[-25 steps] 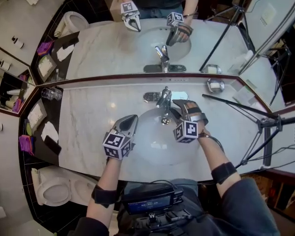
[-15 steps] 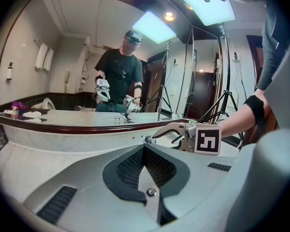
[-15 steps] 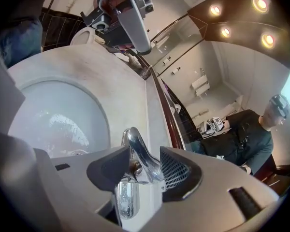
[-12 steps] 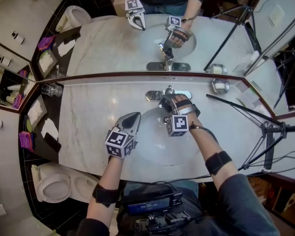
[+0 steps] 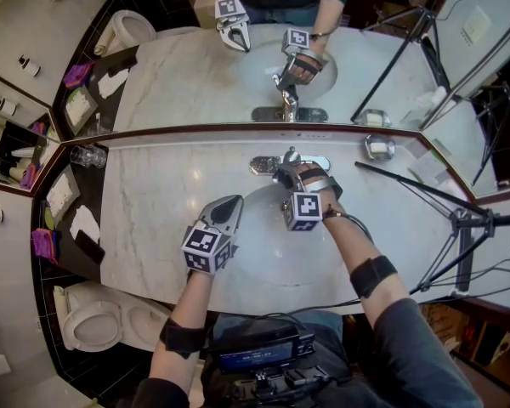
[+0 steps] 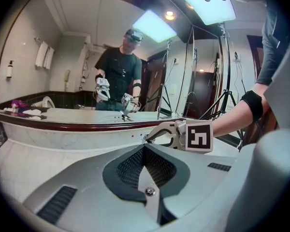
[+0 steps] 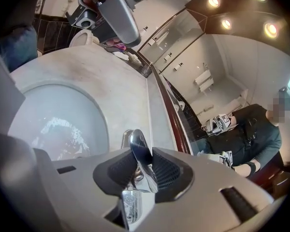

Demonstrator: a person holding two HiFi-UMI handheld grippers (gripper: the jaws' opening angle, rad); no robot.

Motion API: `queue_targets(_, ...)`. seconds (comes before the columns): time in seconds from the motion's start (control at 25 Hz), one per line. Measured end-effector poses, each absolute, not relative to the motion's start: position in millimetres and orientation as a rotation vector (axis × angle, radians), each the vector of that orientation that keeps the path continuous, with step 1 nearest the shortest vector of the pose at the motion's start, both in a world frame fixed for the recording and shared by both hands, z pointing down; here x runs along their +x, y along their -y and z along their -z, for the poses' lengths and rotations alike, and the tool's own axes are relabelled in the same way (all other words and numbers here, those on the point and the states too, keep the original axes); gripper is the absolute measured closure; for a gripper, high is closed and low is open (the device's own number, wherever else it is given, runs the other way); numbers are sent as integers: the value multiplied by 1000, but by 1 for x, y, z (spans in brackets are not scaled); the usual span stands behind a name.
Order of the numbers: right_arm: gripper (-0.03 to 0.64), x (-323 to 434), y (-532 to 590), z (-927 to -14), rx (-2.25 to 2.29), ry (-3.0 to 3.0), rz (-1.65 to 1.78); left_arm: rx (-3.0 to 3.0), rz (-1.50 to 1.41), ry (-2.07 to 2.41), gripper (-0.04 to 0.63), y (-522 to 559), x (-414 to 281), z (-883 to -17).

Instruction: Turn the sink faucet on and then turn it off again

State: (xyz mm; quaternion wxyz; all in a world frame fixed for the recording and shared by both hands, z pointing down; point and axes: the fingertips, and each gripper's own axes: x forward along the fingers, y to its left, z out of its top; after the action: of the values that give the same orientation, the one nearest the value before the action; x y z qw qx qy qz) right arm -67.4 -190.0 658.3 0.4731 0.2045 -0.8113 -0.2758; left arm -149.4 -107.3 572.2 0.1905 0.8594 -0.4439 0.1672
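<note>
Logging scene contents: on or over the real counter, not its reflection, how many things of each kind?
faucet: 1
grippers: 2, left gripper and right gripper, its fingers having just closed on the faucet lever
soap dish: 1
clear glass: 1
total: 5

The faucet (image 5: 263, 166) is polished chrome and stands upright on an oblong chrome base plate at the back rim of the sink (image 5: 259, 249). Its slim lever handle (image 7: 139, 151) rises between the jaws of the right gripper (image 5: 286, 177). These have just been closing, and both dark pads press its sides. The white oval sink lies below and ahead of those jaws, wet with drops.
</note>
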Motion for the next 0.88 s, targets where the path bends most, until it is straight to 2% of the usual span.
queue_targets(0.36, 503, -67, 194, -657, 493, 2021, 613, 2415, -475, 1248, 595, 107, -150, -574)
queue_targets(0.88, 503, -63, 208, -651, 556, 2150, 334, 2406, -483, 1252, 595, 107, -155, -577)
